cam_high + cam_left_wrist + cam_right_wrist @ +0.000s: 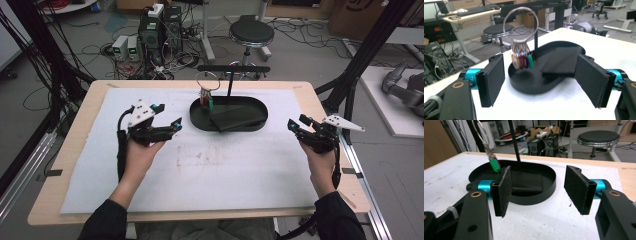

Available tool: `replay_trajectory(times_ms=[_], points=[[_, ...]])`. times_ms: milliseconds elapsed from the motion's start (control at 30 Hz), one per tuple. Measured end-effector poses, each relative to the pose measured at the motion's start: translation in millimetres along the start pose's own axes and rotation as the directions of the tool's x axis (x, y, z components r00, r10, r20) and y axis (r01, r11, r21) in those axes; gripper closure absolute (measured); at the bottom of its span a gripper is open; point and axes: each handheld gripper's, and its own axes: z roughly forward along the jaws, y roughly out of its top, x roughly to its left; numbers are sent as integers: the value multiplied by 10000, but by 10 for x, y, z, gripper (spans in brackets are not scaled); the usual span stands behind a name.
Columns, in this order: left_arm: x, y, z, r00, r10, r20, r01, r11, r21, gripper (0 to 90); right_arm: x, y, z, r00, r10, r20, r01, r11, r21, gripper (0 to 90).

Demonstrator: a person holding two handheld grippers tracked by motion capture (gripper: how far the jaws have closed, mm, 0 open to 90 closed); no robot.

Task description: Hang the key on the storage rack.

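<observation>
We hold left gripper [176,124] and right gripper [292,125] above white-covered tabletop [150,170], either side of black oval tray [200,121]; both jaws wide open, empty. Large metal ring with coloured key tags [522,59] hangs from black stand, tags over tray's far-left end. We judge: nothing grasped yet, reach and pickup left.

Oval tray [197,120] sits mid-table [75,135], far side. Flat slab [235,119] lies in tray's right half; key ring with tags [206,92] hangs over its left end from stand [230,80]. Stool [251,34] behind table.
</observation>
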Motion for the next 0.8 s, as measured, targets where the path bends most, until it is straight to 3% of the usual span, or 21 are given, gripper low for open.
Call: replay_trajectory(times_ms=[167, 333, 467, 800], points=[[88, -228, -292, 9991, -375, -189, 377, 9993, 75, 246, -28, 1, -6, 9999, 71, 94, -71, 10000, 27, 404], [183, -436, -482, 9975, -695, -128, 693, 9975, -112, 242, -14, 3, -2, 10000, -75, 14, 75, 9999, 86, 403], [211, -553, -538, 9993, -321, -171, 321, 9995, -5, 238, -16, -4, 21, 9997, -222, -140, 226, 9993, 289, 393], [266, -646, -527, 9985, -448, -302, 451, 9989, 95, 238, 39, -20, 54, 9973, -599, -437, 625, 9961, 616, 357]])
